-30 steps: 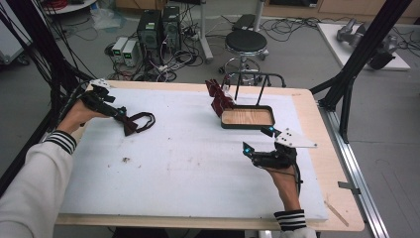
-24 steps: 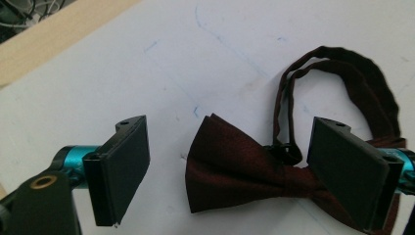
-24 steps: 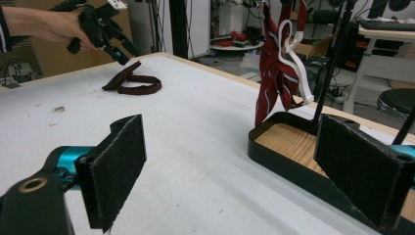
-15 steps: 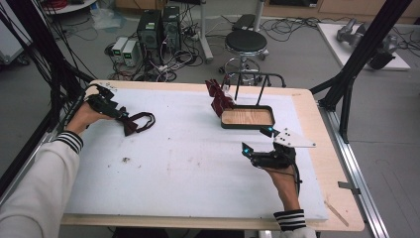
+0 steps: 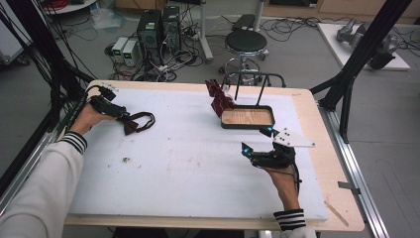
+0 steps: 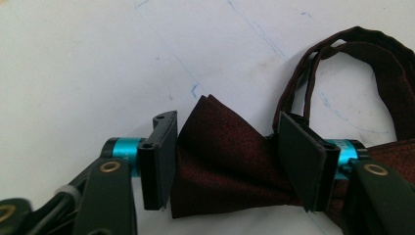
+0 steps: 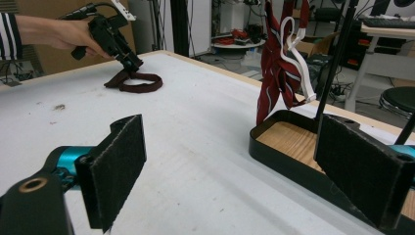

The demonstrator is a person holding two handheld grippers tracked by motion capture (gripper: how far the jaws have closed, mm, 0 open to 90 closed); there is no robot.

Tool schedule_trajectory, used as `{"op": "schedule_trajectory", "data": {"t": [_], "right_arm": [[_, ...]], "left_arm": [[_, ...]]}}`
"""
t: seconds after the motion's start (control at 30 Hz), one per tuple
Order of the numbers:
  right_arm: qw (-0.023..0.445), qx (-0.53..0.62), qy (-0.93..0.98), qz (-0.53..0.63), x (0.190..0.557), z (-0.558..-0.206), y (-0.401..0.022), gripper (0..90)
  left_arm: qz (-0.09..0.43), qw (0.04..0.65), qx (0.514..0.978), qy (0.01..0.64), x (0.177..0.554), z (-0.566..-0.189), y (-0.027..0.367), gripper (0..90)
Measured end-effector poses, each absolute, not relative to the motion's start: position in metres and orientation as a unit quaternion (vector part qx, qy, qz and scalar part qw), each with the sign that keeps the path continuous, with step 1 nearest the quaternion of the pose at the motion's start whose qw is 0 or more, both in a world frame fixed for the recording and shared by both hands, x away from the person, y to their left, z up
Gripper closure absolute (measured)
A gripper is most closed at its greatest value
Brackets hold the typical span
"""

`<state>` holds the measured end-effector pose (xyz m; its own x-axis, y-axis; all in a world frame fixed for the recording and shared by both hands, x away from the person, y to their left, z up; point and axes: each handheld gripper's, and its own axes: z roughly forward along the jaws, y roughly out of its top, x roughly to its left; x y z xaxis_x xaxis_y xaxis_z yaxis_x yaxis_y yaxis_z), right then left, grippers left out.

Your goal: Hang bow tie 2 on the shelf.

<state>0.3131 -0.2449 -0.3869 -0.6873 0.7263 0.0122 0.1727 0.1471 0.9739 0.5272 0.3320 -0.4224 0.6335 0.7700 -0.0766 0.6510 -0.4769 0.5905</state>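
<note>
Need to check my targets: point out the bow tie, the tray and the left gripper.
bow tie [image 6: 220, 161]: left gripper view, on its dark red wing.
tray [image 5: 246, 126]: high view, on its near black rim.
left gripper [image 6: 222, 166]: left gripper view, midway between its fingertips.

The high view looks forward and down from above the person's side, taking in the whole tabletop [image 5: 198, 173] from well back. The left gripper view sits very close above a bow tie [image 6: 220, 166], facing down at the tabletop. The right gripper view looks low and level across the tabletop, sharing that bow tie [image 7: 134, 82] and the tray [image 7: 288, 147] with the high view.
</note>
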Motion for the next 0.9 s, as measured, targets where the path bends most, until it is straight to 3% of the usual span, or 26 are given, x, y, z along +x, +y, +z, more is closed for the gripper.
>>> {"op": "schedule_trajectory", "data": {"t": [0.33, 0.9], "right_arm": [[0.244, 0.309, 0.720, 0.572, 0.314, -0.388, -0.243, 11.3], [0.237, 0.309, 0.722, 0.573, 0.314, -0.388, -0.241, 11.3]], "left_arm": [[0.096, 0.291, 0.861, 0.406, 0.523, -0.420, 0.326, 74.7], [0.119, 0.309, 0.854, 0.401, 0.512, -0.412, 0.323, 77.5]]}}
